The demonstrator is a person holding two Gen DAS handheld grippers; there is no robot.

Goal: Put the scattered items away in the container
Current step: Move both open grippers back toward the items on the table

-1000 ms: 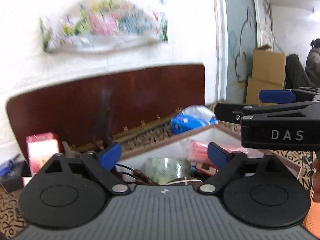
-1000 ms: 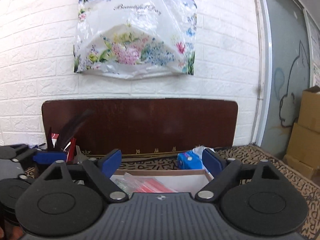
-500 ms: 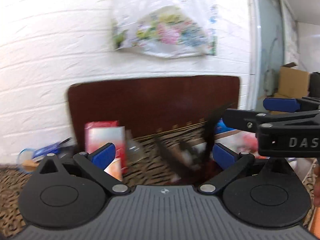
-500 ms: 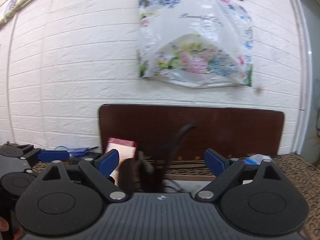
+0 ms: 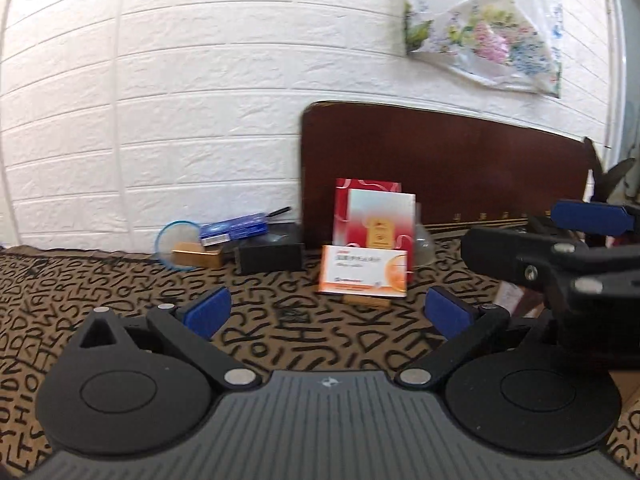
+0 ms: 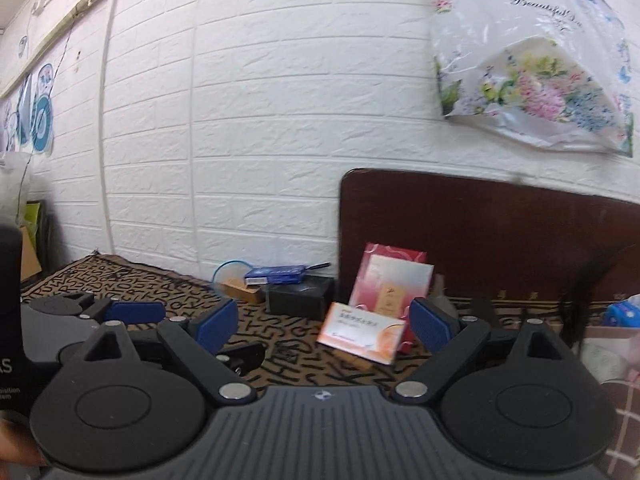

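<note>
**On the letter-print cloth: loose boxes still out, both tools empty**

Against the white brick wall leans the dark wooden board (image 5: 440, 168), largest thing in view, with a floral plastic bag (image 6: 532, 64) hung above it. Below runs the letter-print tablecloth (image 5: 280, 332), which carries everything else.

Container: only a corner of the box (image 6: 608, 332) shows at the far right of the right wrist view, with a blue packet (image 6: 624, 314) near its rim. Contents mostly out of frame, so fill level cannot be judged.

Left to tidy, by size:
- red-and-white carton (image 5: 374, 216), upright, leaning at the board
- black box (image 5: 270, 254), left of the carton
- white-and-orange medicine box (image 5: 364, 270), propped just in front of the carton
- blue flat box (image 5: 234, 230), lying atop a gold box (image 5: 198, 258)
- blue-rimmed round lens (image 5: 176, 246) (magnifier, probably) beside the gold box

Left gripper (image 5: 326, 312): jaws spread wide, nothing between the pads, aimed at the medicine box and well short of it. Right gripper (image 6: 322, 320): likewise wide and empty, pointed at the same cluster; its side shows at the right edge of the left wrist view.

Judgement: task partly done at best. At least six items remain on the cloth; medicine box looks the likeliest next pick.
</note>
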